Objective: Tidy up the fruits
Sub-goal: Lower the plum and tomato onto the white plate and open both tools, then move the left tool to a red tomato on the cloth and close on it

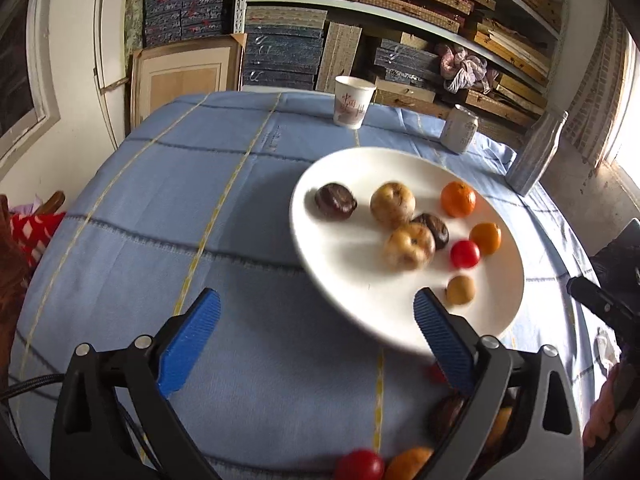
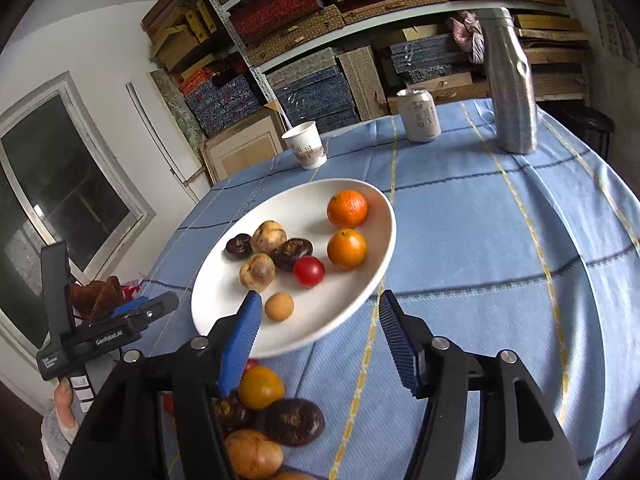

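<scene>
Grippers: my left gripper (image 1: 316, 324) and right gripper (image 2: 320, 332) gape empty. Round white ceramic plate (image 2: 224, 308) half filled; next, loose dark chestnut (image 2: 294, 422) at six o'clock.

1. One white plate (image 2: 224, 312), at table centre.
2. On it: two oranges (image 2: 347, 209), two tan round fruits (image 2: 269, 236), two dark brown fruits (image 2: 239, 245), one red tomato (image 2: 308, 271), one small tan fruit (image 2: 279, 307).
3. One paper cup (image 2: 306, 151) at 11 o'clock, one can (image 2: 418, 115) at 12, one metal bottle (image 2: 510, 84) at 1.
4. Loose fruits at 6 are partly hidden; cannot count.
</scene>
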Demonstrator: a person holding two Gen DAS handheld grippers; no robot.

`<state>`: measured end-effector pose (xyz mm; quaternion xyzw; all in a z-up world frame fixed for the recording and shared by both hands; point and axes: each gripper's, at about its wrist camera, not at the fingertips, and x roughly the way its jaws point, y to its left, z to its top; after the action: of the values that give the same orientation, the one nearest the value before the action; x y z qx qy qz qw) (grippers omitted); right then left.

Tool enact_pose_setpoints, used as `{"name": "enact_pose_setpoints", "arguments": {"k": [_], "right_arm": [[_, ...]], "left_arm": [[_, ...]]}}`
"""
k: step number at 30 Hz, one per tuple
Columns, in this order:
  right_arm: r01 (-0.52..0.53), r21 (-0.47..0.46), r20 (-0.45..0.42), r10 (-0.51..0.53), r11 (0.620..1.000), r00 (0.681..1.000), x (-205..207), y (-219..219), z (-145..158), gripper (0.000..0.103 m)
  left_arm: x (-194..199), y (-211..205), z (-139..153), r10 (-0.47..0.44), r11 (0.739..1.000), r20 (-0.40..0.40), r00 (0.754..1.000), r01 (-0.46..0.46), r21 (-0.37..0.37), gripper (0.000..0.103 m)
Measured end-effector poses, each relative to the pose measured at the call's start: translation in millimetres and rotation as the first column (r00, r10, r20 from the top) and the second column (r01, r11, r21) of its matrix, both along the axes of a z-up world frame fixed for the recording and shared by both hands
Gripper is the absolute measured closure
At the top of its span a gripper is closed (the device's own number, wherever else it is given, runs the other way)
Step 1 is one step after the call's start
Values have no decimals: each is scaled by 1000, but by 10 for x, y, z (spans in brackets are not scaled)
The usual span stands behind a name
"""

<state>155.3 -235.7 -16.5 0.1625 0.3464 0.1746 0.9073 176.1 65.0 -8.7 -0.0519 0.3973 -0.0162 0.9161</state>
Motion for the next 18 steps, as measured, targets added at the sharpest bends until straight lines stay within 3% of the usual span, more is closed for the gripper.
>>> {"name": "enact_pose_setpoints", "arguments": {"k": [2, 7, 10, 18], "right_arm": [[12, 24, -22, -12, 1000, 1000, -69, -74, -37, 20], [42, 92, -38, -38, 995, 999, -250, -260, -48, 15], [72, 124, -38, -68, 990, 997, -341, -371, -54, 7], [107, 162, -78, -95, 981, 992, -353, -483, -130, 7]], "left_arm": [[-149, 16, -75, 4, 1000, -23, 1000, -4, 13, 8], [-496, -32, -264, -6, 997, -69, 998, 11, 72, 7], [-640, -37, -327, 1, 993, -76, 997, 8, 115, 6], [-767, 149, -360, 17, 1000, -91, 996, -15, 18, 4]]}}
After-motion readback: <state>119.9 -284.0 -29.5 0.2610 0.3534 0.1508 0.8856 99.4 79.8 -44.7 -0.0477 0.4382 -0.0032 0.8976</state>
